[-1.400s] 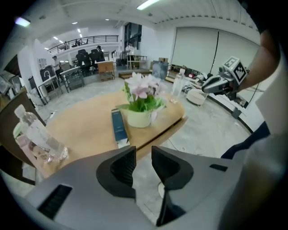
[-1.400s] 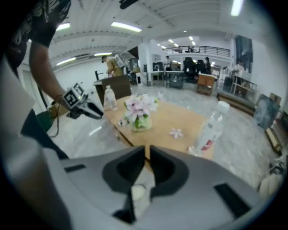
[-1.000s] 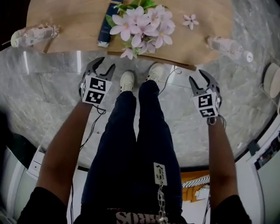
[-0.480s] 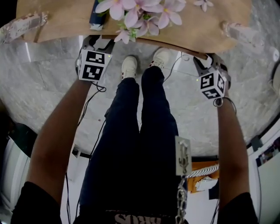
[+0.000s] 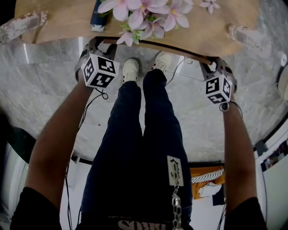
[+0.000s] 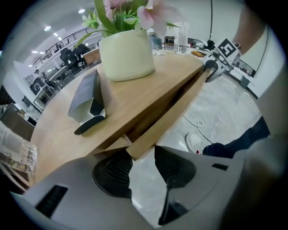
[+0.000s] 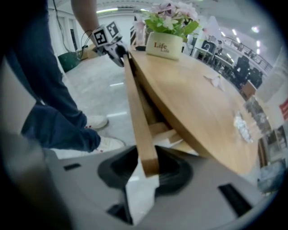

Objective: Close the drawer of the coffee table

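The coffee table (image 5: 67, 22) has an oval wooden top. Its drawer stands slightly out, and the drawer front (image 5: 180, 50) is a long wooden board under the near edge. My left gripper (image 5: 98, 42) is at the board's left end, my right gripper (image 5: 217, 63) at its right end. In the left gripper view the drawer front's (image 6: 171, 112) end sits between the left gripper's (image 6: 141, 164) ribbed pads. In the right gripper view the drawer front's (image 7: 135, 108) other end is clamped in the right gripper (image 7: 146, 173). Both pairs of jaws have just been closing on the board.
On the table stand a cream pot (image 6: 126, 54) of pink flowers (image 5: 144, 13), a dark blue box (image 5: 96, 15) and clear bottles (image 5: 22, 24) at both ends. The person's legs and white shoes (image 5: 130, 69) are right before the drawer, on a marble floor with cables.
Both grippers have come down and forward from in front of the table onto the two ends of the drawer front. Their jaws have narrowed around the board.
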Demonstrator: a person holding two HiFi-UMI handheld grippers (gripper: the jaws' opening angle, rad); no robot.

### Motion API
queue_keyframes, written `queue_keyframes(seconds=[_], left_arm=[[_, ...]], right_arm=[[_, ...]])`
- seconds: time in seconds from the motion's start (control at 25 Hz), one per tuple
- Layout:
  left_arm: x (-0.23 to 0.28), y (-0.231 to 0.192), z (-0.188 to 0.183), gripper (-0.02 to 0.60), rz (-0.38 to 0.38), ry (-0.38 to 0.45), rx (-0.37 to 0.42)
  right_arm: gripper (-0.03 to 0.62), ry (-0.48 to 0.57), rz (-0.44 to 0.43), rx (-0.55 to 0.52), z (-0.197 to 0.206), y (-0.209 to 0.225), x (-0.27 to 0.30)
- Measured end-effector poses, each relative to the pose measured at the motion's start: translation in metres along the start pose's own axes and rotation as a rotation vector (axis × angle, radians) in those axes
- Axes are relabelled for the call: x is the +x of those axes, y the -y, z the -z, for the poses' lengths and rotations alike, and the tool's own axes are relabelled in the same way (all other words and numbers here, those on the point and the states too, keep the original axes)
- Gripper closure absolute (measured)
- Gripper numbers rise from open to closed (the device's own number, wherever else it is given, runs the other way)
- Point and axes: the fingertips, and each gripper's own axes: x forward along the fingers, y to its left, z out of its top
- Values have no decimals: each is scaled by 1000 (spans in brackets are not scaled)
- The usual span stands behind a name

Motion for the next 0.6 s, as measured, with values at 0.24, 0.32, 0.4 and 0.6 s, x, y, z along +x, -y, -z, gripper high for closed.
queue_keyframes(seconds=[0.24, 0.32, 0.4, 0.6], left_arm=[[-11, 19, 19, 410, 21, -28, -14], [-17, 30, 30, 411, 32, -34, -20], [-21, 40, 40, 414, 48, -38, -22], [-33, 63, 66, 417, 79, -66, -22]], right_arm=[[467, -30, -26, 10, 7, -28, -6], [467, -33, -34, 20, 12, -43, -8], [467, -39, -40, 33, 16, -57, -10], [468, -52, -60, 32, 24, -94, -15]])
